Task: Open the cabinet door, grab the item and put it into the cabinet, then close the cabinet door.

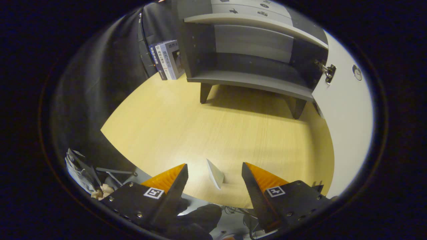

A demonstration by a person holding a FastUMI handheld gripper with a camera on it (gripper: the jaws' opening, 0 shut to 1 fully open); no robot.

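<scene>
- Between the spread fingers of the claw [215, 168], a small white card-like item [215, 174] is standing tilted on the worktop [200, 126], touching neither finger.
- The claw is gaping open, gripping nothing.
- Far across the worktop, the grey cabinet [250, 56] is standing with its white door [347, 110] swung open to the right.
- Books [166, 60] are leaning left of the cabinet.

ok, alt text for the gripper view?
The gripper is open, its fingers either side of a small white item standing on the wooden table. Beyond them a grey cabinet stands with its white door swung open and books beside it.
</scene>
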